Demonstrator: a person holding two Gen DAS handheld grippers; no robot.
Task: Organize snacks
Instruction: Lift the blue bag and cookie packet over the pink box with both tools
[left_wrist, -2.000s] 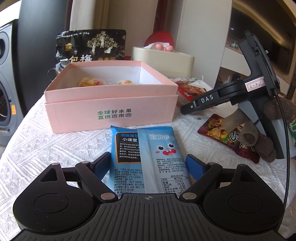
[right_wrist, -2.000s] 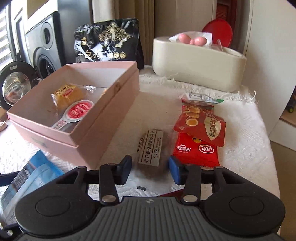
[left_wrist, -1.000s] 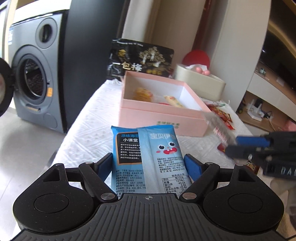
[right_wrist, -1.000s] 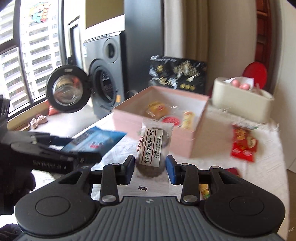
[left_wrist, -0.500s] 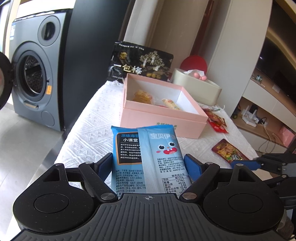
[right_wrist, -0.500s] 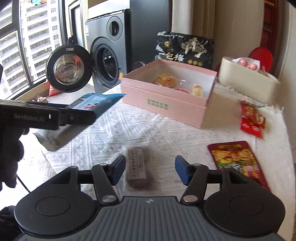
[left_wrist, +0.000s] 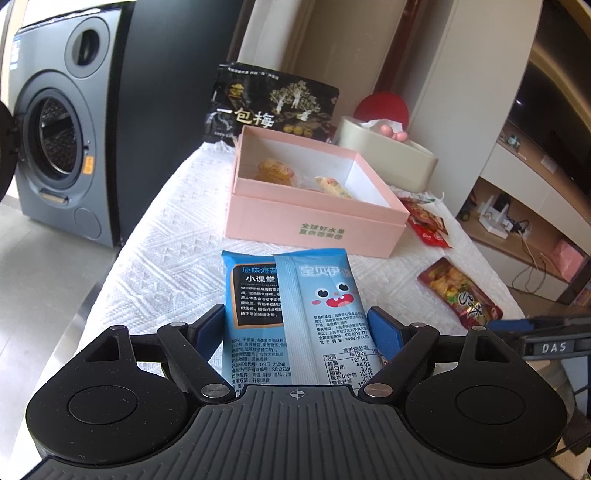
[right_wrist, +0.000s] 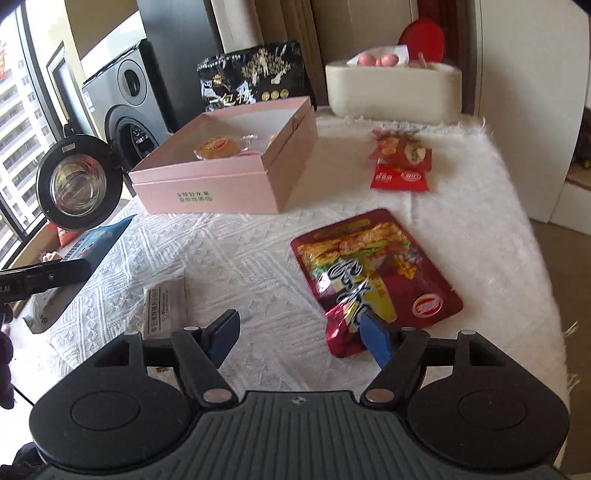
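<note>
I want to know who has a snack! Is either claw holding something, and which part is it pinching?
The left gripper pinches the blue seaweed packet across its lower half, by its side edges. The right gripper is open, holding nothing.

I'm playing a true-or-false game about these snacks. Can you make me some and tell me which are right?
1. The left tongs hold a blue packet. True.
2. The right tongs hold a cookie. False: they are open and hold nothing; the cookie lies on the cloth.
3. The pink box is shut. False: it is open, with snacks inside.
4. A black bag stands behind the box. True.
</note>
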